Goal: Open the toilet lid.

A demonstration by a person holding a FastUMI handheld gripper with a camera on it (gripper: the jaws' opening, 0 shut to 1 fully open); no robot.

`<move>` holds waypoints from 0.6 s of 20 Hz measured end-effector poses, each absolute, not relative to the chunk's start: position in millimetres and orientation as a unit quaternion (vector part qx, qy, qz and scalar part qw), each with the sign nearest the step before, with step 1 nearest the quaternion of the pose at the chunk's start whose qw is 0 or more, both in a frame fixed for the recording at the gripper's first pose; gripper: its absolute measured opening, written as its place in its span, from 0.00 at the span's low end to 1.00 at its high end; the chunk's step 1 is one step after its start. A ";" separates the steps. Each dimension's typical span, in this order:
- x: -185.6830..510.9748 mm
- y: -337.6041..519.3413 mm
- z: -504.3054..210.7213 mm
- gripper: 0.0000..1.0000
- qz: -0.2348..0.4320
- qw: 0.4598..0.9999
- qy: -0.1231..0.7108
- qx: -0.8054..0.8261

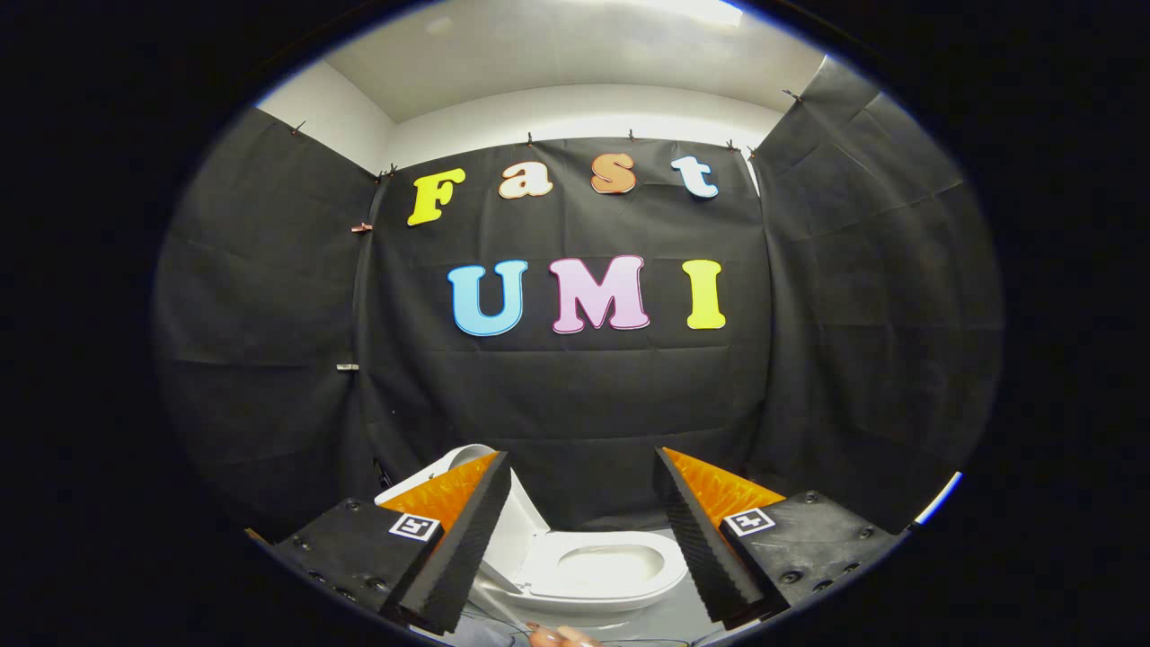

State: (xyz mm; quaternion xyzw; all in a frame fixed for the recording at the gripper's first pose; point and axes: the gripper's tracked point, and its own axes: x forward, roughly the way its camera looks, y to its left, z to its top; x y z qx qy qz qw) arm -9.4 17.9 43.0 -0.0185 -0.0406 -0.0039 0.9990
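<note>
2 fingers of the gripper [582, 539] stand well spread, with nothing between them but open air; neither one touches anything. Down past the fingertips and between them sits a small white toilet [602, 575] on a pale grey floor [669, 620]. Its seat ring [604, 568] lies flat, the oval bowl opening plain to see. The toilet lid [517, 517] already stands raised, tilted up and back on the left side of the seat and partly hidden behind the left finger, so its top edge peeks out above that finger. Black cloth [575, 404] hangs behind the toilet and on both sides.

Judging from how things lie, the lifting itself looks done: the lid is off the seat and leaning back, and the jaws have let go of it. The step in hand seems to be the tail end, with the gripper clear of the toilet and held above it.

If anything is left, it is to check that the lid rests past its balance point and will not fall forward; whether it leans on anything behind cannot be told. A gentle nudge on the lid's upper edge with 1 finger would settle that, with the jaws kept spread. At the very bottom, just below the fingers, part of a hand [561, 636] shows, near some thin wires [490, 620].
</note>
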 end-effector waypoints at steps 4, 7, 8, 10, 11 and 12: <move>-10.3 21.0 43.4 0.99 -0.002 0.999 -0.041 -0.022; -10.0 21.9 43.7 0.99 -0.002 0.999 -0.040 -0.023; -8.9 23.0 44.1 0.99 -0.002 0.999 -0.040 -0.022; -9.1 23.1 43.3 0.99 -0.002 0.999 -0.038 -0.022; -9.2 23.1 42.5 0.99 -0.002 0.999 -0.037 -0.022; -9.0 23.7 42.2 0.99 -0.002 0.999 -0.036 -0.023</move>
